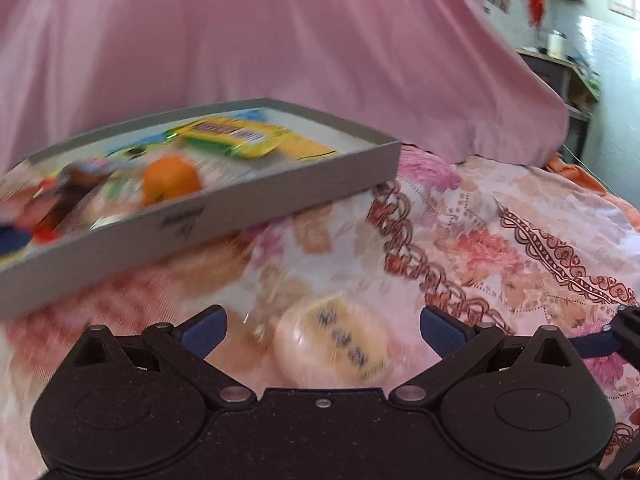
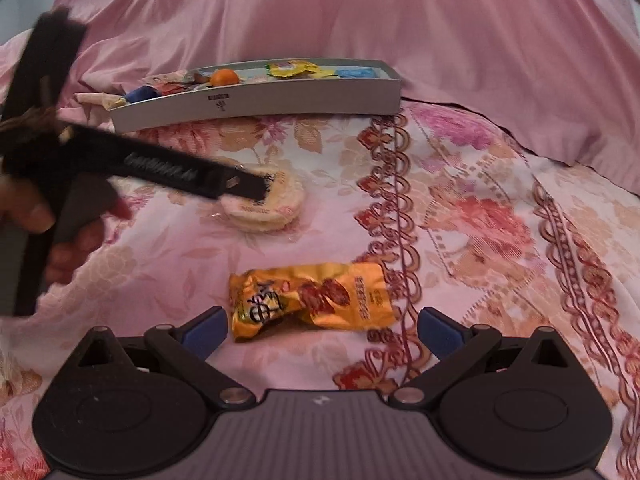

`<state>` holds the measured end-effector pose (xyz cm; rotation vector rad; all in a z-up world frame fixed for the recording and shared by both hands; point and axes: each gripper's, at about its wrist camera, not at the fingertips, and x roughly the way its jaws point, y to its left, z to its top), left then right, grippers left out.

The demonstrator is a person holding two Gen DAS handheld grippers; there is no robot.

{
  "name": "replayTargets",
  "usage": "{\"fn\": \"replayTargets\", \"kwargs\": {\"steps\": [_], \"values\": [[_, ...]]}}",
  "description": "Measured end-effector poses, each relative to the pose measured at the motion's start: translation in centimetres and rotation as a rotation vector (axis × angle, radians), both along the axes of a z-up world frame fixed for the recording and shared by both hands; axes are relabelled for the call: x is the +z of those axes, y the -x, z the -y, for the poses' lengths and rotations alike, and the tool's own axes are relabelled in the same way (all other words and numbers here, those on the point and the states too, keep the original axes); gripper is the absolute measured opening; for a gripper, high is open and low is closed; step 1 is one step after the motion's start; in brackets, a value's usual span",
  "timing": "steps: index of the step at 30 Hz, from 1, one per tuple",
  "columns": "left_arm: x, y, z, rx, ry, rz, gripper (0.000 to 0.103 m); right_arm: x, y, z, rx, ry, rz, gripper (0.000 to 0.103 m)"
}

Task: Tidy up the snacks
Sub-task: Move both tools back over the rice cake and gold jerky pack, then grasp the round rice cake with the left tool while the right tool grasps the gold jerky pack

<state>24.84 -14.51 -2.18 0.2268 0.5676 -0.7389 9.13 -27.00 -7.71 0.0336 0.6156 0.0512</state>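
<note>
A round rice cracker in clear wrap point(image 1: 336, 340) lies on the floral bedspread between the fingers of my open left gripper point(image 1: 323, 330); the jaws stand wide on either side of it. In the right wrist view the same cracker point(image 2: 276, 204) lies mid-bed with the left gripper point(image 2: 256, 188) over it. An orange snack packet point(image 2: 312, 298) lies just ahead of my open, empty right gripper point(image 2: 322, 330). A grey tray point(image 1: 280, 204) holds an orange point(image 1: 170, 180), yellow packets point(image 1: 240, 136) and other snacks; the tray point(image 2: 304, 96) shows farther back in the right wrist view.
A pink satin cover point(image 2: 360, 12) rises behind the tray. The floral bedspread point(image 2: 480, 208) stretches to the right. A shelf and wall point(image 1: 576, 72) show at the far right in the left wrist view.
</note>
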Motion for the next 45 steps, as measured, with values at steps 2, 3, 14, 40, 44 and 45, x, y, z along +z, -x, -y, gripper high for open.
{"fn": "replayTargets", "kwargs": {"steps": [2,3,14,40,44,45], "values": [[-0.1,-0.9,1.1,-0.056,-0.035,-0.014,0.102,0.0,-0.7,0.2,0.026,-0.015,-0.011,0.103],[-0.3,-1.1,1.6,-0.076,-0.056,-0.017,0.102,0.0,-1.1,0.4,0.034,-0.028,-0.018,0.103],[-2.0,-2.0,3.0,-0.219,-0.233,-0.025,0.101,-0.7,-3.4,1.6,0.056,-0.088,-0.062,0.103],[-2.4,7.4,-13.1,0.029,-0.095,-0.266,0.095,-1.4,-2.4,-4.0,0.240,0.037,-0.029,0.103],[-2.3,10.3,-15.7,0.090,-0.043,-0.266,0.095,-1.4,-1.4,-5.9,0.303,0.045,-0.035,0.103],[-2.2,10.8,-16.2,0.102,-0.034,-0.265,0.095,-1.4,-1.0,-6.2,0.316,0.024,-0.043,0.103]]}}
